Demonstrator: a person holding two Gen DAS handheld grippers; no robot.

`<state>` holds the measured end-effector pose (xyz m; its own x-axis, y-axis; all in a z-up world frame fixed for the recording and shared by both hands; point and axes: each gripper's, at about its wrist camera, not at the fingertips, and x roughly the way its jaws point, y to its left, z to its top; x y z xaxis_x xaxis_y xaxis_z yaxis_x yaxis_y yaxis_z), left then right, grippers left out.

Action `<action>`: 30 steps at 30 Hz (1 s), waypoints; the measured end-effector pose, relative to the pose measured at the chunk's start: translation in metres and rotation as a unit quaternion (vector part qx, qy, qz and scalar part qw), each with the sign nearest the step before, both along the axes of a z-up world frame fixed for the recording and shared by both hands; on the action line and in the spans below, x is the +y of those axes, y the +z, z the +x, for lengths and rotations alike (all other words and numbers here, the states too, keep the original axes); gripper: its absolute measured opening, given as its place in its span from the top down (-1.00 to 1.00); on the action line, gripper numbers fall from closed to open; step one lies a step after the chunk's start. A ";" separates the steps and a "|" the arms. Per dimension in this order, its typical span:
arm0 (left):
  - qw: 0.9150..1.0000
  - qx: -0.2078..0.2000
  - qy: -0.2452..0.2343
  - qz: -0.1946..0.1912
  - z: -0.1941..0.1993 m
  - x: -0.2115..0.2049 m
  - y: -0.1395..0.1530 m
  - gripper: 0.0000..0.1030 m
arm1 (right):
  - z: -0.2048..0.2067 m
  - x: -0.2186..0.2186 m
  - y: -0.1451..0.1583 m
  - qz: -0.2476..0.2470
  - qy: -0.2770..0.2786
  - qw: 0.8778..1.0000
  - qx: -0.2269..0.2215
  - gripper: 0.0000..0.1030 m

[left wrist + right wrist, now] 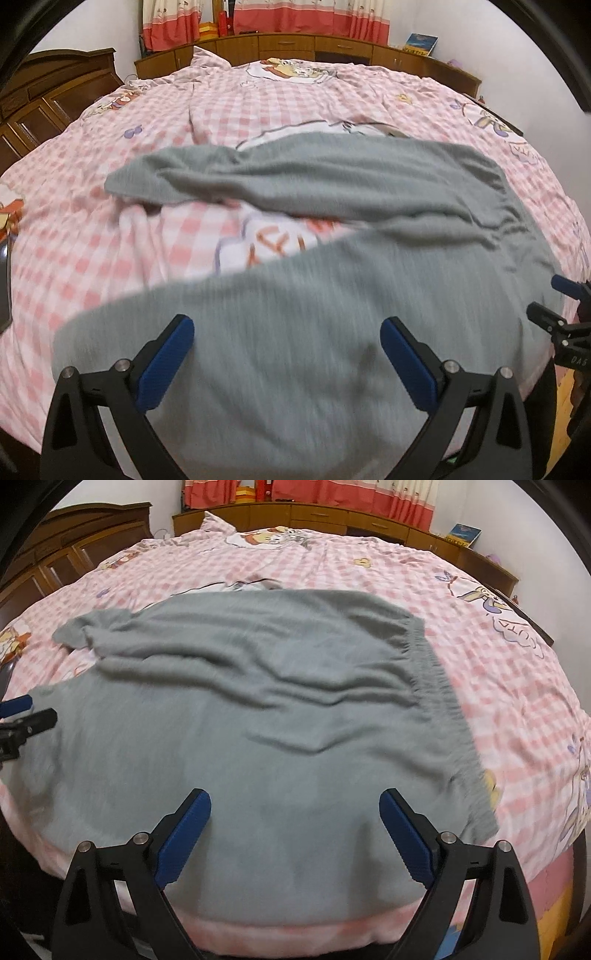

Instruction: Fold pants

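Note:
Grey knit pants [332, 184] lie spread on the bed, legs running off to the left and the gathered waistband [439, 686] on the right. The near leg covers the bed's front edge; the far leg ends in a rumpled cuff [125, 177]. My left gripper [287, 328] hovers open above the near leg with nothing between its blue pads. My right gripper [295, 801] is likewise open over the seat area of the pants [258, 709], clear of the cloth. Each gripper shows at the edge of the other's view.
The bed has a pink checked cartoon cover [258, 103]. A dark wooden headboard [44, 92] stands on the left and low wooden cabinets [288, 46] under red curtains run along the far wall. A book [421, 43] leans at the back right.

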<state>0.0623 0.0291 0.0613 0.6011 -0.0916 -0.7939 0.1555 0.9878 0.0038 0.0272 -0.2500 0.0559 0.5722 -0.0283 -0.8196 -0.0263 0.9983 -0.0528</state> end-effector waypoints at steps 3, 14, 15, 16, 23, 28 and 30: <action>1.000 0.000 -0.006 0.000 0.022 -0.001 0.010 -0.99 | 0.015 -0.015 0.006 0.004 -0.009 1.000 0.002 -0.84; 0.999 0.006 -0.038 0.018 0.095 -0.025 0.028 -0.99 | 0.074 -0.045 0.025 -0.010 0.000 1.000 0.004 -0.83; 0.999 0.008 -0.041 0.016 0.103 -0.026 0.029 -0.99 | 0.080 -0.047 0.026 -0.012 0.003 1.000 0.004 -0.83; 0.999 0.010 -0.043 0.015 0.108 -0.027 0.029 -0.99 | 0.085 -0.048 0.026 -0.012 0.005 1.000 0.005 -0.83; 0.997 0.027 -0.066 0.012 0.159 -0.030 0.029 -0.99 | 0.130 -0.064 0.028 -0.011 0.014 1.000 0.011 -0.83; 0.996 0.040 -0.076 0.017 0.199 -0.025 0.022 -0.99 | 0.164 -0.076 0.026 -0.029 0.018 0.999 0.016 -0.83; 0.996 0.048 -0.079 0.018 0.214 -0.022 0.018 -0.99 | 0.177 -0.082 0.025 -0.026 0.022 0.999 0.024 -0.83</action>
<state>0.2766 0.0072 0.0791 0.5033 -0.1490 -0.8512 0.3104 0.9504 0.0172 0.2043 -0.3316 0.0810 0.5333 -0.0475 -0.8446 -0.0732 0.9921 -0.1020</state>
